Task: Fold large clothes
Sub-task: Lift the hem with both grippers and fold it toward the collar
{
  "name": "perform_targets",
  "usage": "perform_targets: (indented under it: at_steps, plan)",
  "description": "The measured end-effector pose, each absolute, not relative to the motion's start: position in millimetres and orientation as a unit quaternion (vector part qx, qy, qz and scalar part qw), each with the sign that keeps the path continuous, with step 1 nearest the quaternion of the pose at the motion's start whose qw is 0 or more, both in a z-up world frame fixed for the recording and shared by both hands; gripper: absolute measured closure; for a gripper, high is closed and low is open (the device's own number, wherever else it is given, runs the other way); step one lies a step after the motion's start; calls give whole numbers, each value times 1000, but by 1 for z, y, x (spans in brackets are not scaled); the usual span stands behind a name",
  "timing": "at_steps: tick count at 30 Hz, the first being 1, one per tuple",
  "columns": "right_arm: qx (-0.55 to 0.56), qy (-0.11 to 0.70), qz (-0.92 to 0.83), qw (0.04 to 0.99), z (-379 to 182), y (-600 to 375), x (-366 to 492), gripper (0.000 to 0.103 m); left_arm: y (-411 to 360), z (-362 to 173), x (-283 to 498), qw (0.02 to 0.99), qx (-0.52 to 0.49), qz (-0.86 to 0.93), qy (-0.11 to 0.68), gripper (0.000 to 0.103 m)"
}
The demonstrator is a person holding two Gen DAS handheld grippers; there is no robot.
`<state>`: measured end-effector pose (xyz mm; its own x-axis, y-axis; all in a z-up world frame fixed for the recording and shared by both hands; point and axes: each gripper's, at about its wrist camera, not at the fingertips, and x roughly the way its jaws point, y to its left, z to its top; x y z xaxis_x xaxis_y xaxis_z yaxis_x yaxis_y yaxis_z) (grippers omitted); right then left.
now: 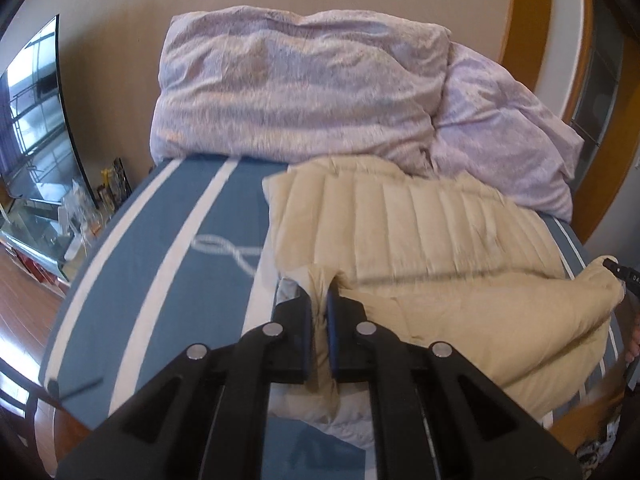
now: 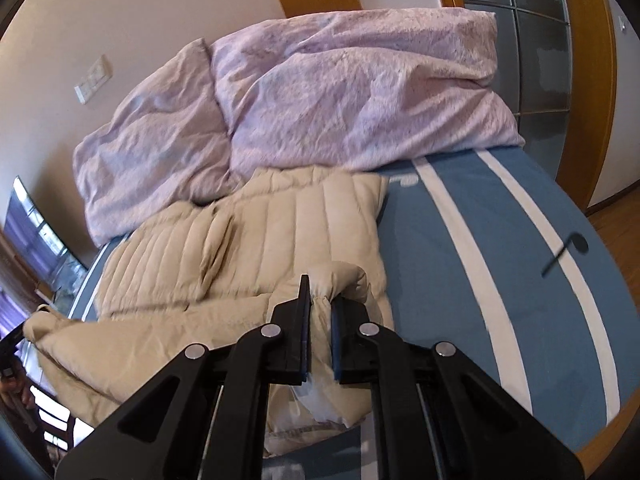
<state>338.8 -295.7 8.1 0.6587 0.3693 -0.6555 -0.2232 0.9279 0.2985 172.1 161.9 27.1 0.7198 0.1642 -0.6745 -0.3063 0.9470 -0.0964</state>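
Note:
A beige quilted down jacket (image 1: pixel 420 224) lies on the blue bed sheet (image 1: pixel 168 248), its far part flat and its near edge lifted. My left gripper (image 1: pixel 319 300) is shut on a pinched fold at the jacket's near left corner. In the right wrist view the same jacket (image 2: pixel 280 220) spreads to the left, and my right gripper (image 2: pixel 320 300) is shut on a bunched fold at its near right corner. The lifted edge hangs stretched between the two grippers. The right gripper's tip (image 1: pixel 612 266) shows at the far right of the left wrist view.
Two lilac pillows (image 1: pixel 296 84) are piled against the wall at the far end of the bed, just beyond the jacket. A television (image 1: pixel 36 116) and a cluttered low stand sit to the left. A wooden door frame (image 2: pixel 588 80) and glass panels rise on the right.

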Motion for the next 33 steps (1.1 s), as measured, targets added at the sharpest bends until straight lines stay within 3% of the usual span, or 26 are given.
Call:
perform_targets:
  at_steps: [10, 22, 24, 26, 28, 30, 32, 33]
  plan:
    - [115, 367, 125, 915, -5, -269, 430, 95, 189, 26, 270, 919, -93, 166, 345, 96]
    - [119, 386, 96, 910, -45, -240, 505, 92, 222, -25, 362, 898, -106, 197, 379, 95]
    - [125, 389, 93, 908, -50, -238, 511, 85, 226, -32, 370, 895, -114, 201, 382, 91]
    - [137, 392, 96, 904, -51, -238, 515, 68, 230, -38, 377, 892, -128, 200, 384, 90]
    - [144, 389, 94, 905, -49, -239, 515, 64, 233, -38, 379, 892, -135, 198, 384, 81]
    - [153, 379, 100, 907, -41, -242, 512, 58, 234, -32, 375, 895, -135, 202, 375, 51]
    - [163, 360, 103, 913, -30, -247, 505, 23, 235, -22, 369, 901, -128, 212, 356, 31]
    - [162, 342, 96, 921, -23, -250, 498, 19, 236, -15, 362, 906, -125, 211, 344, 29]
